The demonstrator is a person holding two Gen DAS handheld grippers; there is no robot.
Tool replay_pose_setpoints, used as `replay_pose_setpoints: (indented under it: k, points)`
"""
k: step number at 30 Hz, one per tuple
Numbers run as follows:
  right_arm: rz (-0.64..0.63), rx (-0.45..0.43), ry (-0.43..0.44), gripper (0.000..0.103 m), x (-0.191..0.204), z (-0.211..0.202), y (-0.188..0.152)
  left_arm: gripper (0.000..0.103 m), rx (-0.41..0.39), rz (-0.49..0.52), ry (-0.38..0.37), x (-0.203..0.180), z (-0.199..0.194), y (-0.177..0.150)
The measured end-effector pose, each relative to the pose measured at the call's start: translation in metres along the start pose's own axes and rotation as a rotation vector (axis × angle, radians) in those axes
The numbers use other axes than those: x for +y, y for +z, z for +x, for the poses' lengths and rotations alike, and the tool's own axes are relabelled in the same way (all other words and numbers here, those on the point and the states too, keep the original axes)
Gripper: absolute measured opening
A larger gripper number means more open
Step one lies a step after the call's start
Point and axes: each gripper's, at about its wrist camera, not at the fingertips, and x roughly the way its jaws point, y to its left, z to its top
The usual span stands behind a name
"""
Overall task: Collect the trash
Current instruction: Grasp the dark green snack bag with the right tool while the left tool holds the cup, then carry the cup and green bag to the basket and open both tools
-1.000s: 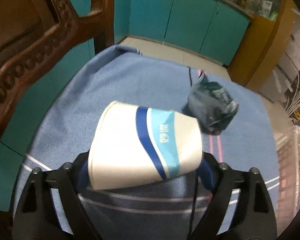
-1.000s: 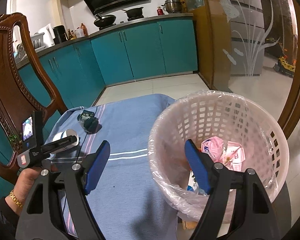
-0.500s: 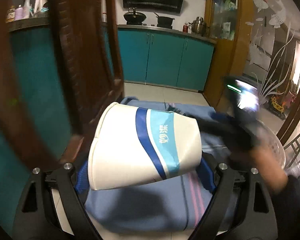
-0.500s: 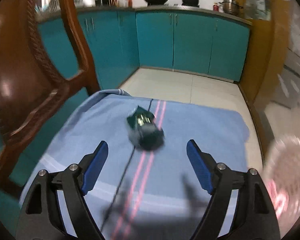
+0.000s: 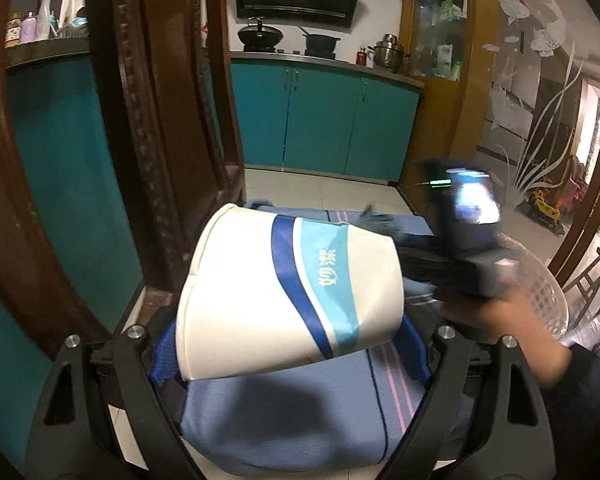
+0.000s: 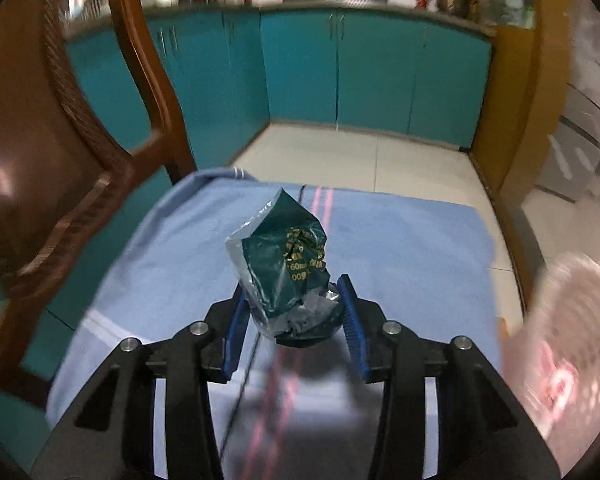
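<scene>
Right wrist view shows the right gripper (image 6: 294, 320) closing around the wrapper (image 6: 286, 268) for binning, while the left gripper (image 5: 288, 340) clasps the cup (image 5: 288, 292) sideways, lifted clear.

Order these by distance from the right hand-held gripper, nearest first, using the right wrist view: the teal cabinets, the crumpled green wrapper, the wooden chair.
1. Crumpled green wrapper: between the closing fingers of the right hand-held gripper.
2. Wooden chair: left, beside the blue cloth.
3. Teal cabinets: across the floor, against the back wall.
</scene>
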Motion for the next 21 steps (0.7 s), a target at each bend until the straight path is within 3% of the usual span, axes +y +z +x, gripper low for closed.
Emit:
replay_pose_setpoints:
  k: [6, 8, 10, 11, 12, 16, 18, 21]
  points:
    - [0.101, -0.164, -0.075, 0.043, -0.061, -0.123, -0.031, 0.086, 0.019, 0.019, -0.023, -0.018, 0.010, 0.000]
    - [0.157, -0.204, -0.148, 0.045, -0.091, -0.144, -0.045, 0.086, 0.027, 0.031, -0.026, -0.023, 0.012, -0.004]
    - [0.256, -0.196, -0.185, 0.049, -0.131, -0.140, -0.061, 0.086, 0.035, 0.041, -0.029, -0.028, 0.012, -0.008]
    - [0.292, -0.187, -0.193, 0.055, -0.145, -0.132, -0.068, 0.086, 0.042, 0.044, -0.033, -0.032, 0.013, -0.010]
    - [0.337, -0.175, -0.197, 0.068, -0.163, -0.123, -0.076, 0.086, 0.046, 0.047, -0.037, -0.035, 0.014, -0.011]
    - [0.464, -0.207, -0.182, 0.084, -0.198, -0.134, -0.087, 0.086, 0.058, 0.088, -0.059, -0.054, 0.015, -0.017]
    - [0.507, -0.345, -0.156, 0.098, -0.203, -0.175, -0.089, 0.086, 0.081, 0.107, -0.090, -0.068, 0.017, -0.019]
    - [0.635, -0.487, -0.185, 0.100, -0.217, -0.216, -0.103, 0.086, 0.074, 0.126, -0.157, -0.102, 0.018, -0.013]
